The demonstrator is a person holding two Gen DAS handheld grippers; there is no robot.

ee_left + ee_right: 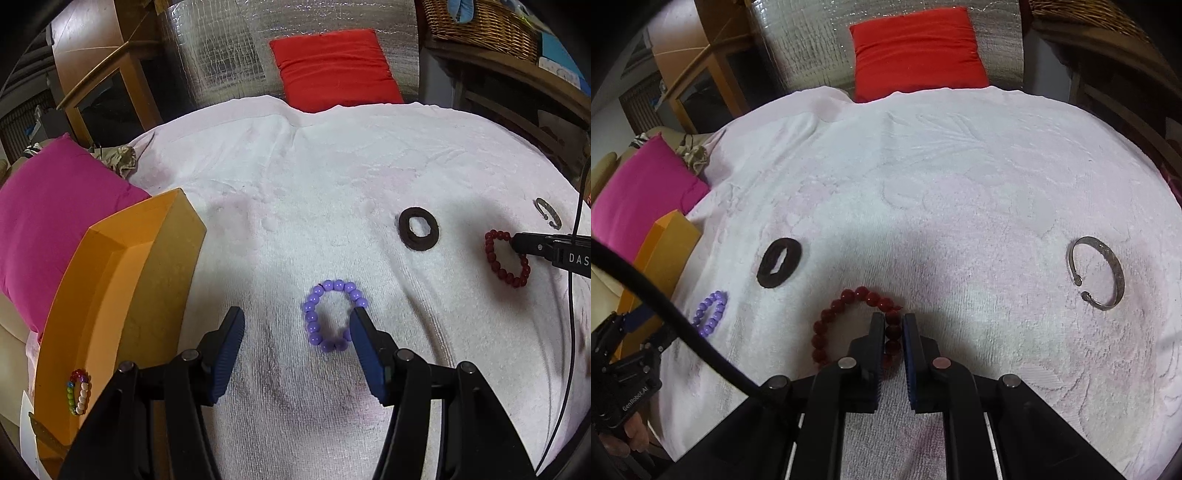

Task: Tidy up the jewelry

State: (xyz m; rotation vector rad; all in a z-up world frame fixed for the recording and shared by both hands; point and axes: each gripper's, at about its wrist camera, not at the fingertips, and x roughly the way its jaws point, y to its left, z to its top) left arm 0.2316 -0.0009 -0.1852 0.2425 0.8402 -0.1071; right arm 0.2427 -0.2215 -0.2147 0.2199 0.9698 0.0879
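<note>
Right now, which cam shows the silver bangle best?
Right wrist view: the silver bangle lies whole on the white towel, its open gap and ball ends clear. The left wrist view catches it only small and warped at the far right edge, beyond the red bead bracelet.

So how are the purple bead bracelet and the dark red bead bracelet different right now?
The purple bead bracelet is light violet; the dark red bead bracelet is deep red. The right gripper has its jaws closed on one side of the red one, while the left gripper is open, and only its right jaw overlaps the purple one. Both are closed loops of round beads lying on the white towel.
</note>
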